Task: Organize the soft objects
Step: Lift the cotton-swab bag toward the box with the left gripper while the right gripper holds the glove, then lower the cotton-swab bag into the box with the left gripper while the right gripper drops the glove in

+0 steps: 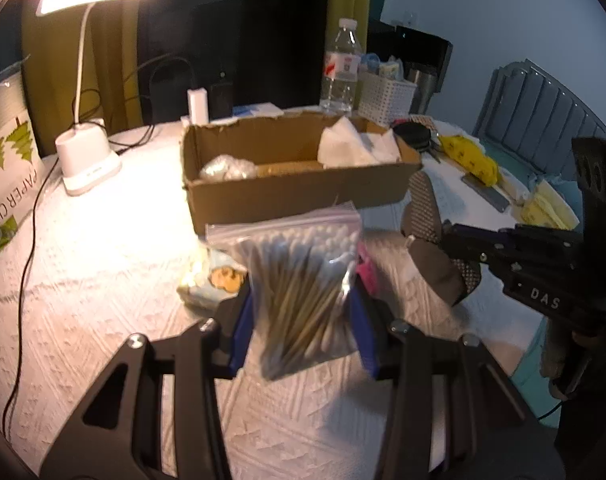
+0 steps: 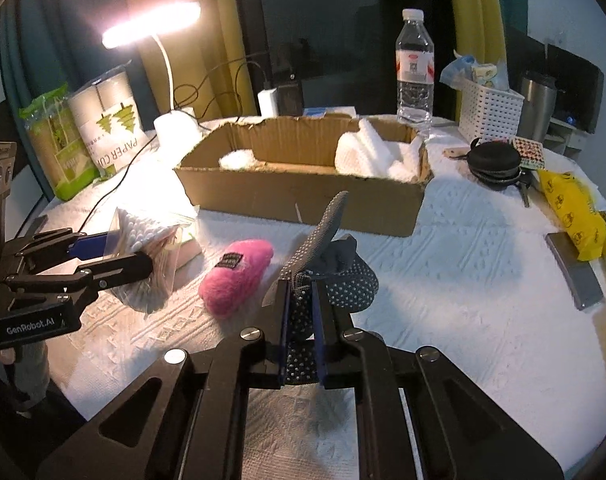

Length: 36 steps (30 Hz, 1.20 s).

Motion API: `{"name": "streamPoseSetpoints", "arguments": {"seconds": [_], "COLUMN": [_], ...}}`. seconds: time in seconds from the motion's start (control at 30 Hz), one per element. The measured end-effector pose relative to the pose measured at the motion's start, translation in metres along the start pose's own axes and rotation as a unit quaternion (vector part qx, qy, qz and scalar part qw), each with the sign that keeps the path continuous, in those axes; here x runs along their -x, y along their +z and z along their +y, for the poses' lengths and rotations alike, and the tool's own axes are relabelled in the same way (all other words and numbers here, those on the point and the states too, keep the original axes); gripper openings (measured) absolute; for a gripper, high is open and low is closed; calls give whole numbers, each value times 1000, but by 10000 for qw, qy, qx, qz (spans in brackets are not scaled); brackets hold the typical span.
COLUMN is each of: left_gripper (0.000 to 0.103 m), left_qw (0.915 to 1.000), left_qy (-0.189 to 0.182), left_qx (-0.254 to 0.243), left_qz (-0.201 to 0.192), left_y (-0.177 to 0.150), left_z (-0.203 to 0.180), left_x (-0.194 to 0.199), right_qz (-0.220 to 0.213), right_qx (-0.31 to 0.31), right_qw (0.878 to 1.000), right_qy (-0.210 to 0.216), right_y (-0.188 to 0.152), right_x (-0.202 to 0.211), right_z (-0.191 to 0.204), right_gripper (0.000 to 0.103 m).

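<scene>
My left gripper [image 1: 301, 316] is shut on a clear zip bag of cotton swabs [image 1: 303, 280] and holds it above the table in front of the cardboard box [image 1: 295, 196]. It also shows in the right wrist view [image 2: 141, 252]. My right gripper [image 2: 301, 320] is shut on a grey dotted sock [image 2: 327, 260], lifted just off the cloth. A pink fuzzy pouch [image 2: 235, 276] lies between the two grippers. The box [image 2: 303, 196] holds white tissue [image 2: 379, 156] at its right end and a white wad [image 2: 237, 158] at its left.
A lit desk lamp [image 1: 89, 160] and its cables stand at the left, with paper cup packs [image 2: 103, 124]. A water bottle [image 2: 415, 68], white basket [image 2: 489, 114], black pouch [image 2: 495, 160], yellow bag [image 2: 575, 212] and a small tissue pack [image 1: 207, 280] lie around.
</scene>
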<state>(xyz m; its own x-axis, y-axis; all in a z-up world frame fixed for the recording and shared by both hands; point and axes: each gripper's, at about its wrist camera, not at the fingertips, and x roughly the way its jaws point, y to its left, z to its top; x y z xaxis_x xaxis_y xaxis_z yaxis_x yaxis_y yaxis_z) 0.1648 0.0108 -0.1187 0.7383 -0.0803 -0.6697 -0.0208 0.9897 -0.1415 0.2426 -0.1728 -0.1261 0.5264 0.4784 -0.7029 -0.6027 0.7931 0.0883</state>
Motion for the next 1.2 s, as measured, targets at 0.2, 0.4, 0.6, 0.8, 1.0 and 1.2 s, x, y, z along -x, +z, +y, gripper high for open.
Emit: {"name": "streamPoseSetpoints", "arguments": {"seconds": [0.2,0.4,0.6,0.8,1.0,1.2], "left_gripper": [45,45,45,45,45,45], "left_qw": [9999,9997,9994,9990,9986,9981], "left_qy": [-23,-81,-39,-66,-93,-129], "left_qx": [31,69,57,64,91,17], "left_qz": [-134,-242,-340,-433,-505,-599], "left_y": [14,27,43,58,74,87], "left_z": [-2,-7,-13,-16,-12,-12], "left_x": [4,6,5,2,-3,-6], "right_qz": [-200,-345,-458,-584,-668,-719], "right_qx": [20,-53,-100,-146,-165,-87], "right_qw": [9998,9994,9989,9982,9976,9973], "right_qy": [-21,-11,0,4,56,82], "right_y": [11,18,27,37,46,56], "right_x": [14,21,28,33,32,29], "right_z": [-8,-21,-36,-48,-54,-51], "right_gripper": [12,12,12,12,12,12]}}
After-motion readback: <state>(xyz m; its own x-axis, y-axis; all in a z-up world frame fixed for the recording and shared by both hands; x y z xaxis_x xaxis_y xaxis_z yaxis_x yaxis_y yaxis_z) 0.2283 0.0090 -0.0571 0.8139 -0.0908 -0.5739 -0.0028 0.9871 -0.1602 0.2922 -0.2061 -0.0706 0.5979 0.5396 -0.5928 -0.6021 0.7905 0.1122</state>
